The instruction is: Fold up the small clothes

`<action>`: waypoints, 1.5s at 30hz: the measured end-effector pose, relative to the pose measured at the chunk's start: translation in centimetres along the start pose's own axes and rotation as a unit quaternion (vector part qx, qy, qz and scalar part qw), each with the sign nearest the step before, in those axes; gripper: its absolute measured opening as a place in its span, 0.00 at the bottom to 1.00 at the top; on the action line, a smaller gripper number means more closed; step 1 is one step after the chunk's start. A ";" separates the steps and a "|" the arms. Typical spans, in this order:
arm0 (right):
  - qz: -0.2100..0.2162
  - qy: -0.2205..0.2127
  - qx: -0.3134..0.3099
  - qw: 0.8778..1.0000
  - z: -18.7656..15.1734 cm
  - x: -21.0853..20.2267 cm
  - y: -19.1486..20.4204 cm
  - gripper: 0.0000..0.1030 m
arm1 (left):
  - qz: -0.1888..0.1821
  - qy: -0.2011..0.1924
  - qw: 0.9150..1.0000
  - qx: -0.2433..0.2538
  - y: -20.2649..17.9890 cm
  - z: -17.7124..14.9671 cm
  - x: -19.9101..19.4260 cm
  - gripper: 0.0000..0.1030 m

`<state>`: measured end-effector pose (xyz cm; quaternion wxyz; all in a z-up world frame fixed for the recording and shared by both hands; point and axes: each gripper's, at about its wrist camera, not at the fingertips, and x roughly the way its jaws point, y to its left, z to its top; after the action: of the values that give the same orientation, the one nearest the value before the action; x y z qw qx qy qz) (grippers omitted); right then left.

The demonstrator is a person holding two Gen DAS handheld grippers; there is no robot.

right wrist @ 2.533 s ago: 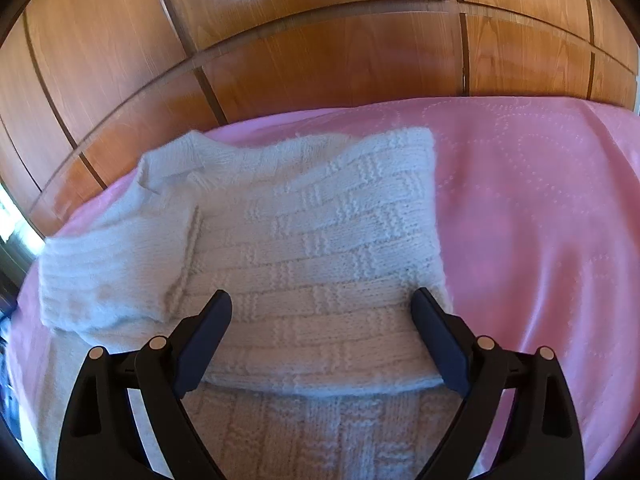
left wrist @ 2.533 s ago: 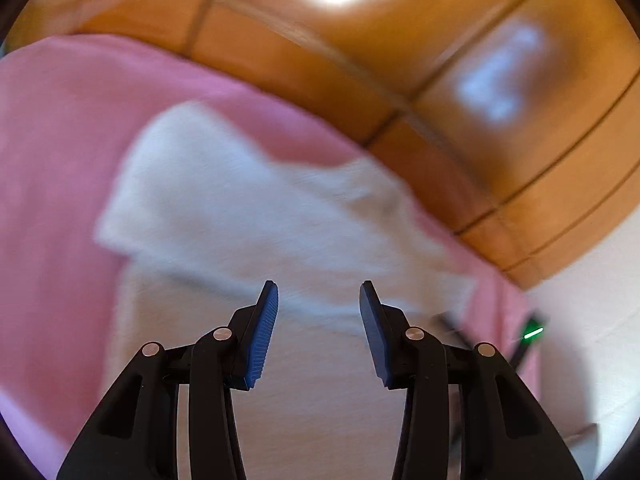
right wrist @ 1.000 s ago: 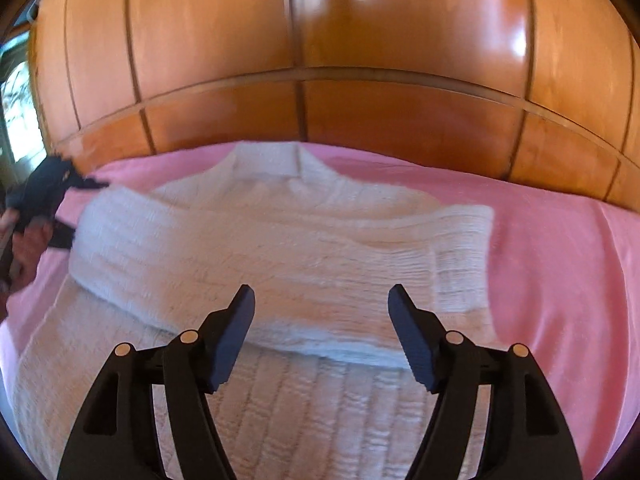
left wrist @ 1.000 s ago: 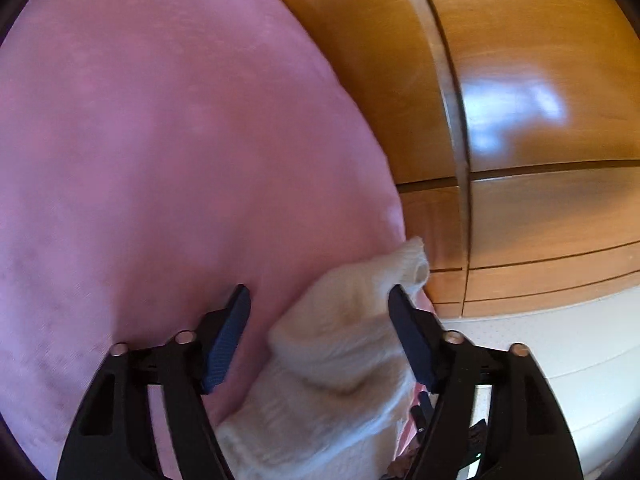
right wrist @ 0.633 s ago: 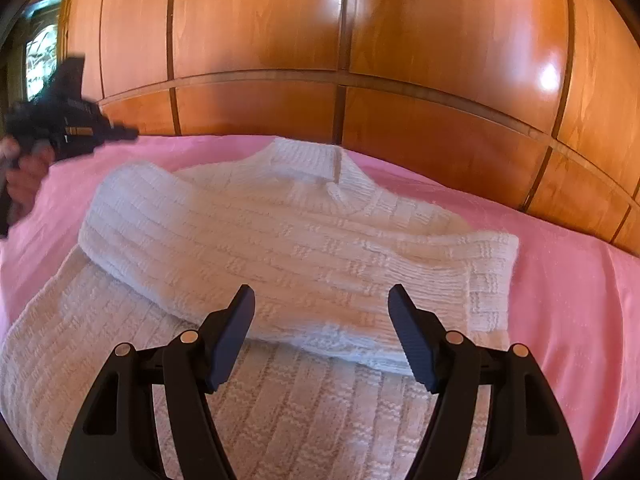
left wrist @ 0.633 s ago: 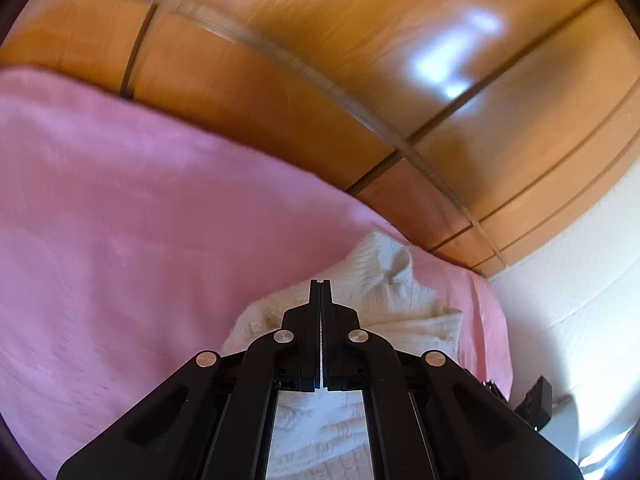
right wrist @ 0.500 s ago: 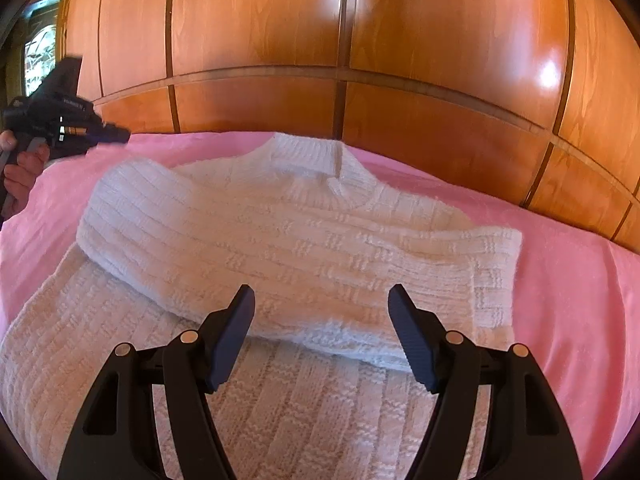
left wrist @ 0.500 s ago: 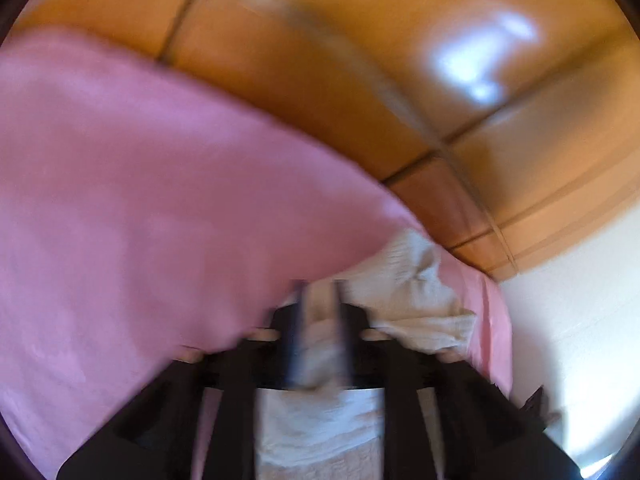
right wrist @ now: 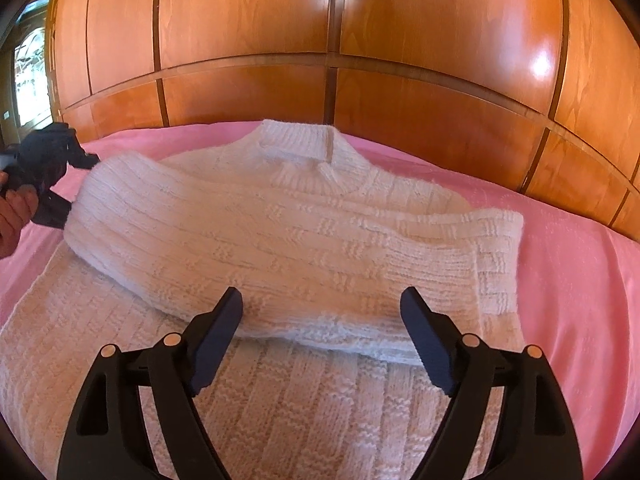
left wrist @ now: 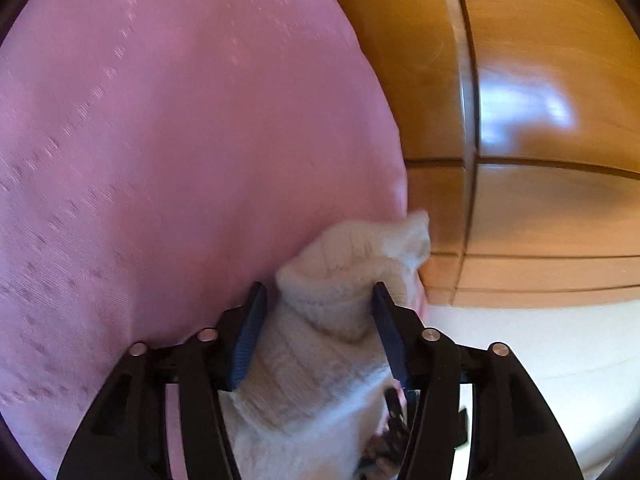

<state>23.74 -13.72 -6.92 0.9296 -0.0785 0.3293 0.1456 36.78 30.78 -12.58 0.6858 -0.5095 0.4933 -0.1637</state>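
Item: white knit sweater (right wrist: 280,240), laid flat on pink bedspread (right wrist: 580,280), collar at far side toward wooden wardrobe panels (right wrist: 320,40). One sleeve (right wrist: 248,236) folded across the body, long axis running left to right, cuff end at right, folded shoulder end at left.

Right gripper (right wrist: 322,322): poised at near side of the folded sleeve, about its middle; jaws wide apart, just been opening, nothing between them, sleeve beyond and beneath the tips.

Left gripper (left wrist: 316,324): at left end of the sweater, seen there from the right wrist view beside a hand (right wrist: 14,216). Bunched knit fold (left wrist: 344,280) straddled by blue pads (left wrist: 246,340); jaws part-open, just been opening slightly; firm pinch or bare contact not determinable.

Key relation: folded shoulder end nearer the left gripper; cuff end and right edge nearer the right. Likely next step, as judgement: fold of the body across the sleeve's axis, grips taken along near hem or side edges.
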 end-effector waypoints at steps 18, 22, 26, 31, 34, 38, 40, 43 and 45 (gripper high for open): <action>0.005 0.030 -0.022 0.999 -0.1 0.9 0.9 0.80 | 0.329 -0.152 0.895 0.261 -8.6 0.6 -1.3 0.12; 0.046 0.006 0.032 0.998 0.4 -1.5 -1.8 0.79 | 0.263 -0.170 0.921 0.233 -7.2 -1.3 -3.9 0.12; 0.026 -0.005 0.121 0.992 1.2 -2.2 -7.3 0.75 | 0.240 -0.151 0.909 0.307 -8.2 -6.3 -3.3 0.12; 0.018 0.017 0.181 0.983 1.5 0.0 -11.3 0.64 | 0.245 -0.117 0.894 0.356 -8.6 -10.1 -0.3 0.12; 0.034 0.052 0.175 0.983 1.6 2.3 -11.2 0.51 | 0.246 -0.112 0.898 0.348 -7.9 -10.3 0.4 0.12; 0.018 0.071 0.128 0.989 1.9 3.7 -9.6 0.12 | 0.239 -0.114 0.900 0.346 -7.9 -10.7 0.4 0.12; 0.010 0.054 0.109 0.993 2.7 2.7 -9.2 0.09 | 0.238 -0.116 0.896 0.358 -8.0 -11.3 0.6 0.12; -0.003 0.012 0.092 0.996 4.1 0.5 -9.0 0.08 | 0.244 -0.114 0.888 0.372 -8.1 -11.8 1.2 0.12; -0.019 -0.017 0.091 0.996 5.2 -0.5 -9.4 0.05 | 0.246 -0.115 0.890 0.366 -7.8 -11.4 1.5 0.12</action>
<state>29.50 -21.41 -2.10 0.9411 0.0027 0.3235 0.0984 29.96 20.24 -6.59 0.8937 -0.1003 0.4259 -0.0993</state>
